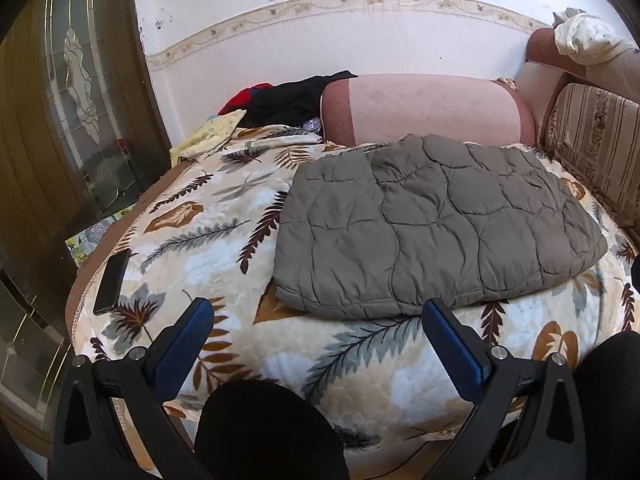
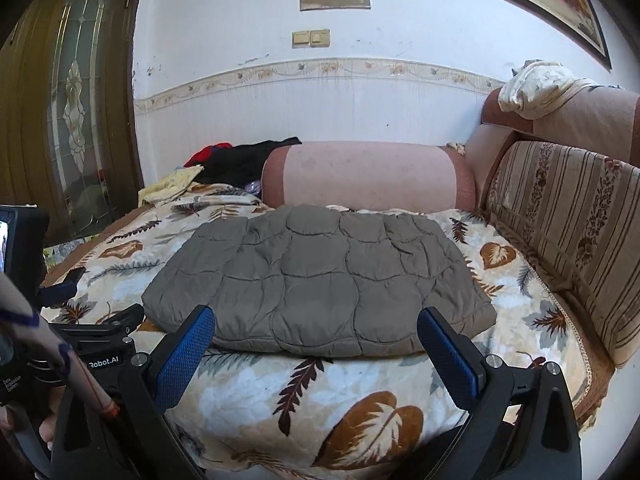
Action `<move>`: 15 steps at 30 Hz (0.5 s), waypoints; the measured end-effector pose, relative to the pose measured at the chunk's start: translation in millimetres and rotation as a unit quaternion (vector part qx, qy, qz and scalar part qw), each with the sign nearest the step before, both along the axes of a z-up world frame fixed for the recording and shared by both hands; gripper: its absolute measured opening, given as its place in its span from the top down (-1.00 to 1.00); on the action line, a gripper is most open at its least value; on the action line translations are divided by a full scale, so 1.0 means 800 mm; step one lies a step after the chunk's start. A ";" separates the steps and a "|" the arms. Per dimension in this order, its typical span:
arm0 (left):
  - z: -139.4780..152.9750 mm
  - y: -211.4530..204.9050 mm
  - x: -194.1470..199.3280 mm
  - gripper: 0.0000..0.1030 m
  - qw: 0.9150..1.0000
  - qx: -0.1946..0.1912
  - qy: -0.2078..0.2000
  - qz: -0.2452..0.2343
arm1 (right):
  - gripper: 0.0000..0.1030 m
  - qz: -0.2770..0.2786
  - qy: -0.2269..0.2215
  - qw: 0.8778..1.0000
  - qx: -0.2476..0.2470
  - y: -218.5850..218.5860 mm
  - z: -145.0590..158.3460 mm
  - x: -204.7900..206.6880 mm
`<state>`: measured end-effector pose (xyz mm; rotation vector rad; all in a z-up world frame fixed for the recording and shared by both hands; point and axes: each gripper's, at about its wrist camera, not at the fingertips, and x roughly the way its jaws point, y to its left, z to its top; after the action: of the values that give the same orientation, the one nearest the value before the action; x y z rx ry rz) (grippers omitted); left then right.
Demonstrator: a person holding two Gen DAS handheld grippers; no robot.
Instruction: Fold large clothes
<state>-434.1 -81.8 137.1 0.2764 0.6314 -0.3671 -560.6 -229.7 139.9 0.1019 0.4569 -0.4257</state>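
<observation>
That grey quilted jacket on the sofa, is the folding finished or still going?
The grey quilted jacket already lies as a flat, compact bundle on the leaf-print blanket. Nothing is in hand: the left tongs and right tongs stand open and empty. The dark clothes behind look unfolded.

A grey quilted jacket [image 1: 436, 220] lies flat on the leaf-patterned blanket [image 1: 208, 240], folded into a rough rectangle; its puffy stitched panels face up; what may be a sleeve is folded over its left side; its far edge sits near the pink bolster [image 2: 368, 176].
</observation>
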 end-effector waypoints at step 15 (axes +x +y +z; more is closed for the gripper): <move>-0.005 -0.005 0.000 -1.00 1.000 0.011 -0.008 -0.001 | -0.99 0.007 0.014 1.000 -0.003 0.006 -0.006 0.012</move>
<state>-433.9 -86.2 132.8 0.3001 0.6192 -0.3590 -551.3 -224.9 134.7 0.0880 0.4833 -0.4150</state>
